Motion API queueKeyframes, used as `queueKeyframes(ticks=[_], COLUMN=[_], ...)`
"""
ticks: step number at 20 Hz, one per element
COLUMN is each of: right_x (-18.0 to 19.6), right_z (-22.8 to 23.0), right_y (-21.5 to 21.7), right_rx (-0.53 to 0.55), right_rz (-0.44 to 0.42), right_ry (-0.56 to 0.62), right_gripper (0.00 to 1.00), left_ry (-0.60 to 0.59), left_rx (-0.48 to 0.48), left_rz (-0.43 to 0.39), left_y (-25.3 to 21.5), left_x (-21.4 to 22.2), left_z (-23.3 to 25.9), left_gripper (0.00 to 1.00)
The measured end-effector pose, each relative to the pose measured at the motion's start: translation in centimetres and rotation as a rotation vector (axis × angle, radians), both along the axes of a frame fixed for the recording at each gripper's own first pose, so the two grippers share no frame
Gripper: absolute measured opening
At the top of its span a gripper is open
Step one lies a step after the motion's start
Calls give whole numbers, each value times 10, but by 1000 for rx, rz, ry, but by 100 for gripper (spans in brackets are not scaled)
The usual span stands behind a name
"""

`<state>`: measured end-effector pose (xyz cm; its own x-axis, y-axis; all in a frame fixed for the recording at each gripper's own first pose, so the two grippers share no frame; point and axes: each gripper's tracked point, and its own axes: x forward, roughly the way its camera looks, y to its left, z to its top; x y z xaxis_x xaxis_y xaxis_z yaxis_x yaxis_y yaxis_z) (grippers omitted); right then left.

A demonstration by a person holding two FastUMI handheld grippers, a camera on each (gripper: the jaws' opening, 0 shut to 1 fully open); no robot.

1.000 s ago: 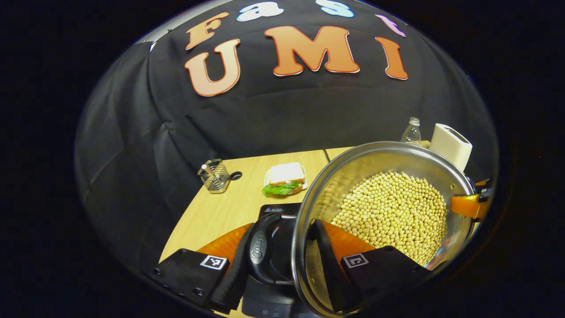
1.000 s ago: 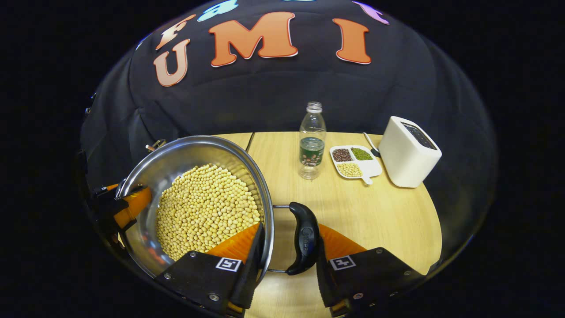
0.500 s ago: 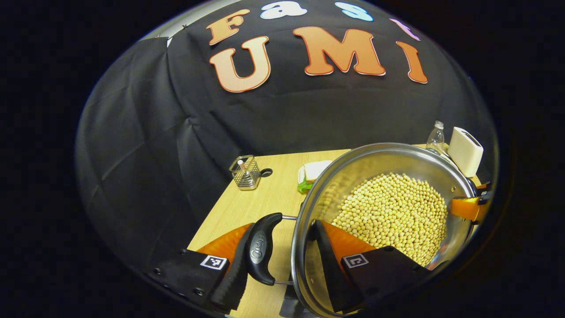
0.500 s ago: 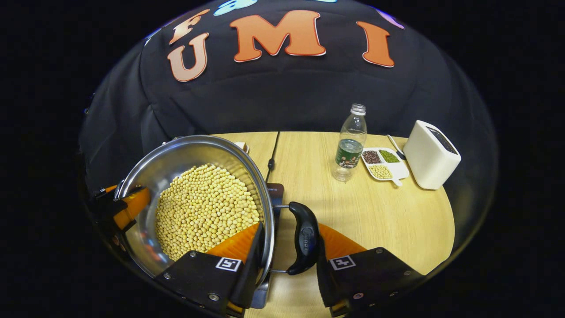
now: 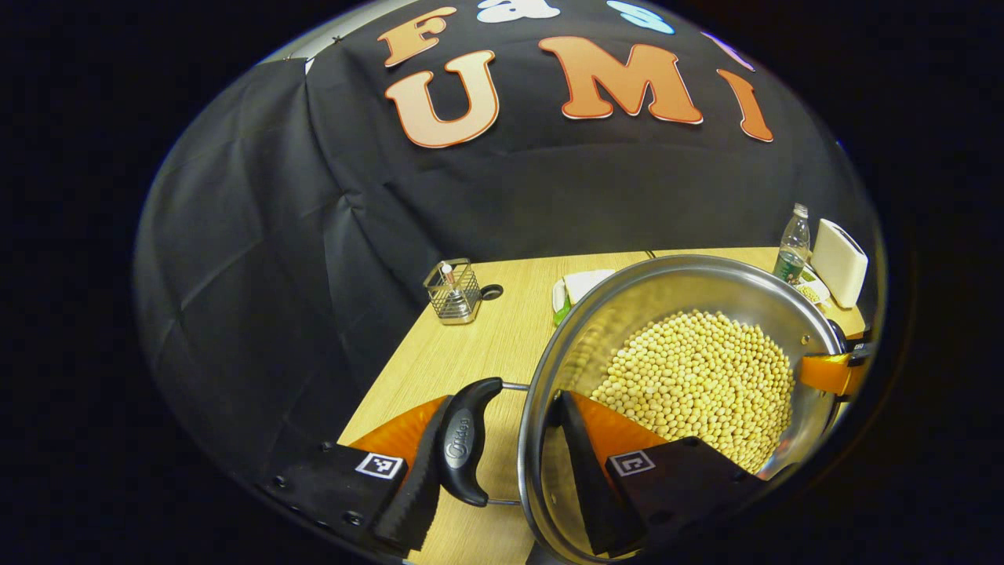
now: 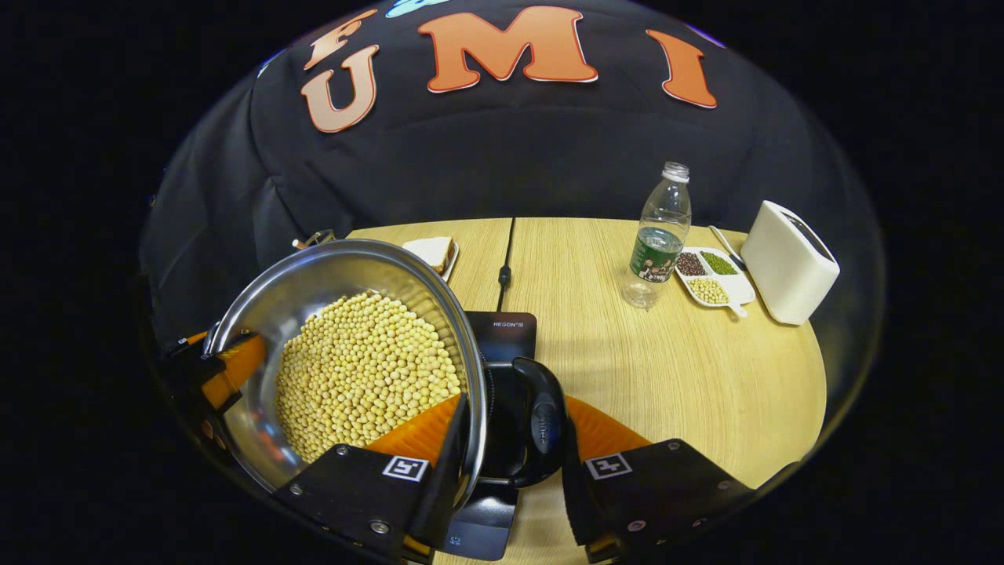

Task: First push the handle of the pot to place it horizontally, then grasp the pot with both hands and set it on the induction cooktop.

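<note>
While each gripper — left gripper (image 5: 502, 463), right gripper (image 6: 508, 463) — clamps rim and side handle, the pot (image 6: 345, 353) hangs partly above the induction cooktop (image 6: 502, 337); the cooktop lies below, toward the right gripper's side.

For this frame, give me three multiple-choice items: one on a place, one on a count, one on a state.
1. Where is the water bottle?
A. beside the sectioned bean dish
B. inside the pot
C. on the cooktop

2. How many sections of the bean dish hold beans?
A. one
B. three
C. five

3. What is the right claw doing?
A. hanging open over the toaster
B. gripping the bottle
C. gripping the pot at its side handle

Answers: 1 A, the bottle stands just left of the dish; 2 B, dark, green and pale beans each fill a section; 3 C, one finger presses inside the rim, the other outside the handle.
</note>
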<state>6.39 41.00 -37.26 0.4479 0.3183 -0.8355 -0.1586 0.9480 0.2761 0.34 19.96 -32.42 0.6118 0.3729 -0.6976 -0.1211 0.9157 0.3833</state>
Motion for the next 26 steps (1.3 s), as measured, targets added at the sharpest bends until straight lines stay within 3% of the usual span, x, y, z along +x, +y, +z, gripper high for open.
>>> queueKeyframes(ticks=[2,3,4,6,7,14,15,16,19,20,24,26], right_x=[-2,-4,-3,-2,-3,-5,-5,-4,3,5,-1,2], right_z=[-4,-6,-7,-5,-4,-9,-8,-7,-4,-5,0,10], right_y=[5,6,6,6,9,16,17,17,16,16,21,18], right_rx=[-2,-3,-9,-35,-46,-47,-47,-51,-69,-79,-45,-19], right_rz=[-1,-5,-12,-6,0,9,8,4,-9,-16,17,4], right_ry=[10,14,11,4,5,34,36,31,1,-10,-8,-51], right_gripper=[58,58,58,58,58,58,53,59,61,58,71,77], left_ry=[16,13,6,21,34,74,76,73,75,73,50,-2], left_rx=[-3,-5,-16,-46,-56,-52,-56,-64,-95,-106,-73,-36], left_rz=[7,6,7,19,25,9,6,4,12,14,-16,-35], left_y=[4,5,7,9,8,8,7,8,11,11,13,11], left_x=[0,1,3,0,0,2,2,2,-1,-2,3,12], left_z=[-10,-12,-17,-32,-39,-50,-51,-53,-65,-65,-59,-44], left_gripper=[84,78,84,77,81,81,81,78,81,83,89,82])
